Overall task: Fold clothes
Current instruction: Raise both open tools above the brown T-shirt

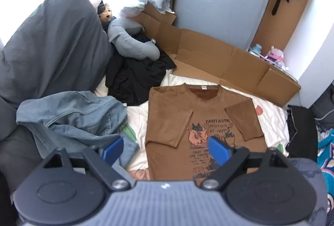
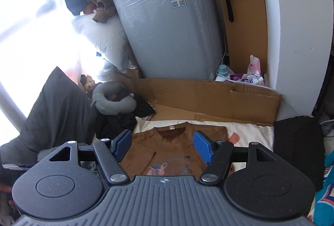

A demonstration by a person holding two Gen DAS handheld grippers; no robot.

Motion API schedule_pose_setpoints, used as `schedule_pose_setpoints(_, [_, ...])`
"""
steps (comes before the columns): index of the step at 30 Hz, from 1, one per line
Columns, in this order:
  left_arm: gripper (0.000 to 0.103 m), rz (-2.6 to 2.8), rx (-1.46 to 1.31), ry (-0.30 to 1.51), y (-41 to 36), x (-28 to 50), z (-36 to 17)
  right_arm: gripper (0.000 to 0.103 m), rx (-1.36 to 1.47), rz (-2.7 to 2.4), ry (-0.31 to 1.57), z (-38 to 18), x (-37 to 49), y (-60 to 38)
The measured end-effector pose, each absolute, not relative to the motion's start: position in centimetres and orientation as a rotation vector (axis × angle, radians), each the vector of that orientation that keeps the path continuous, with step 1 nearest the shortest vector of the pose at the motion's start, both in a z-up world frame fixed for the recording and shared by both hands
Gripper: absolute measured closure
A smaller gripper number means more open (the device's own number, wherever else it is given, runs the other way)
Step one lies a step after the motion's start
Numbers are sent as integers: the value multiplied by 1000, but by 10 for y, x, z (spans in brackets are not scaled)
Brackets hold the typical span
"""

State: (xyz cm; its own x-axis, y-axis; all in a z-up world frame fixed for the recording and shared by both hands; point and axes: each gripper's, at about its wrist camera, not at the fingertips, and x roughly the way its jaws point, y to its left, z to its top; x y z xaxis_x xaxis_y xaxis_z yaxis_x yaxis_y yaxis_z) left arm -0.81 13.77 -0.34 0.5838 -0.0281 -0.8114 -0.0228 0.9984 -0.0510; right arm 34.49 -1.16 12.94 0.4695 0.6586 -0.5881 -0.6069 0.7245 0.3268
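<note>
A brown T-shirt (image 1: 177, 119) with a cat print lies flat on the white bed sheet (image 1: 271, 119), collar toward the far side, and both sleeves are folded inward over its front. My left gripper (image 1: 167, 148) hovers open above the shirt's lower half, with nothing between its blue pads (image 1: 219, 150). The right wrist view shows the same T-shirt (image 2: 173, 151) from lower down. My right gripper (image 2: 162, 145) hangs open over its chest, holding nothing.
A crumpled denim garment (image 1: 77, 119) lies left of the shirt, with a black garment (image 1: 137, 78), a grey neck pillow (image 1: 133, 44) and a dark pillow (image 1: 52, 44) behind. Flattened cardboard (image 1: 219, 55) and a wrapped grey appliance (image 2: 167, 23) line the far side. Dark cloth (image 2: 298, 146) lies right.
</note>
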Motion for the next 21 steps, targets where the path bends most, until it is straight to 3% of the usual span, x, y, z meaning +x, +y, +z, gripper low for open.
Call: schedule_pose_setpoints(21, [13, 55, -72, 1088, 141, 2, -90, 31, 105, 523, 923, 14, 360, -37])
